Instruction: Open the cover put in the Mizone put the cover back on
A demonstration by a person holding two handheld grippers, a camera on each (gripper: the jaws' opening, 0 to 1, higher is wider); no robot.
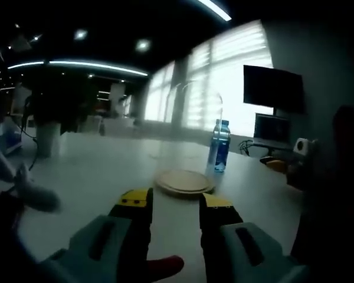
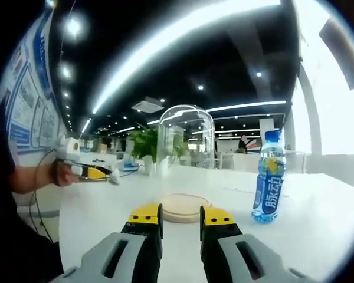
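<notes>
Open-plan office with strip ceiling lights, bright blinded windows and a broad white table (image 2: 318, 224). At the table's middle lies a round, flat wooden base (image 2: 183, 207), the landmark for what follows. A tall clear glass dome cover (image 2: 186, 138) stands upright directly behind the wooden base in the right gripper view; whether its rim rests on the base or on the table behind it cannot be told. In the left gripper view the dome is faint against the window glare. A Mizone bottle with blue label and blue cap (image 2: 269, 177) stands upright on the table to the right of the base, near but apart from it. A leafy green plant in a white pot (image 2: 146, 147) stands behind and left of the base. A dark wall-mounted screen (image 1: 272, 88) hangs beyond the bottle in the left gripper view.

The left gripper (image 1: 176, 203) hangs just short of the base, its yellow-tipped jaws apart and holding nothing. The right gripper (image 2: 181, 219) sits close before the base, jaws likewise apart and empty. Far left of the base, in the right gripper view, a person's hand (image 2: 62, 174) holds the left gripper above the table.
</notes>
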